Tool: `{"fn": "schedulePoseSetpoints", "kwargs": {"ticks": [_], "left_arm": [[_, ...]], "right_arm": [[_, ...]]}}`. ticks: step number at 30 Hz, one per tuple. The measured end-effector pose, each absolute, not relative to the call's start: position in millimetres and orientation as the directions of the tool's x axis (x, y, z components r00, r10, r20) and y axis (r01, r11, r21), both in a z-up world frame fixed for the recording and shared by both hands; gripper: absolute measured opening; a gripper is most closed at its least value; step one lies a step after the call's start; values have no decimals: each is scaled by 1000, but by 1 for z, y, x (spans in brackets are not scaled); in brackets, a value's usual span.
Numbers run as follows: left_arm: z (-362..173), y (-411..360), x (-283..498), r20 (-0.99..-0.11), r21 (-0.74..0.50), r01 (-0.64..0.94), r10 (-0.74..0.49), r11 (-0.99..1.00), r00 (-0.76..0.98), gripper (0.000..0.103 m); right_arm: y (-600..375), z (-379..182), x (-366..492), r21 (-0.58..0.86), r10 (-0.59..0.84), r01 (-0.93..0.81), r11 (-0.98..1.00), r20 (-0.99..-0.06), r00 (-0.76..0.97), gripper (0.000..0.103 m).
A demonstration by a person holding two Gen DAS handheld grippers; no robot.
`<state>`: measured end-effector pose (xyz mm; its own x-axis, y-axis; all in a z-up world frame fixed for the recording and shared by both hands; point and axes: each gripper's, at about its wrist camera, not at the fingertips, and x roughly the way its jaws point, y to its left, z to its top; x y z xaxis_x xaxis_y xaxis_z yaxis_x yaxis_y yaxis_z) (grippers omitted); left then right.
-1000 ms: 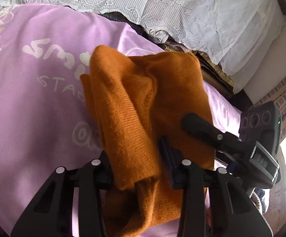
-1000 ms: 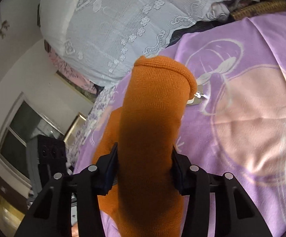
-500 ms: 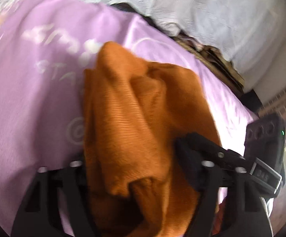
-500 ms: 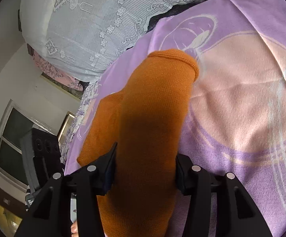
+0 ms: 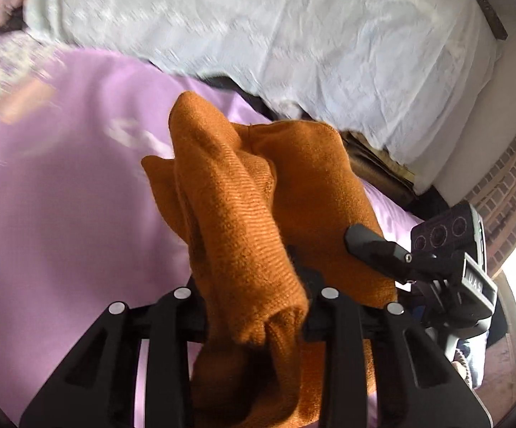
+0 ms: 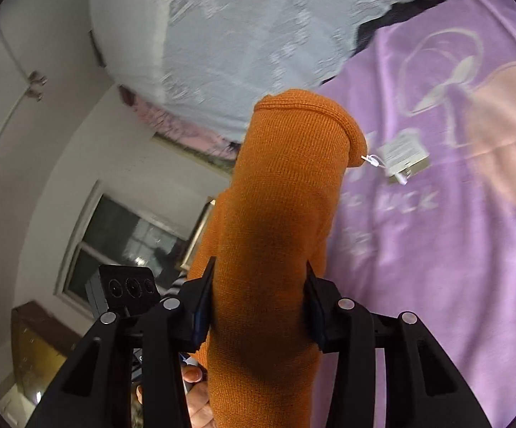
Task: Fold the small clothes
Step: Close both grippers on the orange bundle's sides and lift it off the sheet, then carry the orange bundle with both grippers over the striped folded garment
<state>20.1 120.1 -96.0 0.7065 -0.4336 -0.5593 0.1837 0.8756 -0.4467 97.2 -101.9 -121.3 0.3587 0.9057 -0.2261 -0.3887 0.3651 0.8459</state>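
Observation:
An orange knit garment hangs bunched above the purple printed blanket. My left gripper has a thick fold of it between its fingers; the jaws are closing and the pads press on the cloth. In the right wrist view a long rolled part of the orange garment runs forward from my right gripper, whose jaws are also closing on it. The right gripper's finger shows beside the cloth in the left wrist view. The pads of both grippers are mostly hidden by the knit.
A white lace cover is heaped behind the blanket. A small white tag lies on the purple blanket. A window and wall are at the left, a brick wall at the right. A hand shows below the cloth.
Both grippers have risen with the orange garment, and more of the white cover shows. The left jaws spread wider half a second ago and have drawn in on the cloth again.

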Motion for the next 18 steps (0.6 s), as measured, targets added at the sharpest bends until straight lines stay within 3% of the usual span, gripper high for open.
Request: {"fn": "schedulePoseSetpoints", "kwargs": {"ticks": [5, 12, 18], "left_arm": [[-69, 172, -31, -593, -366, 27, -256, 930, 764, 31], [-69, 218, -60, -624, -309, -120, -106, 944, 774, 31], [-88, 191, -44, -671, -49, -251, 155, 967, 725, 32]], "right_arm": [[-34, -111, 79, 843, 951, -451, 294, -212, 226, 45], [34, -115, 68, 836, 965, -483, 261, -236, 112, 45], [60, -146, 81, 824, 939, -456, 337, -332, 94, 45]]}}
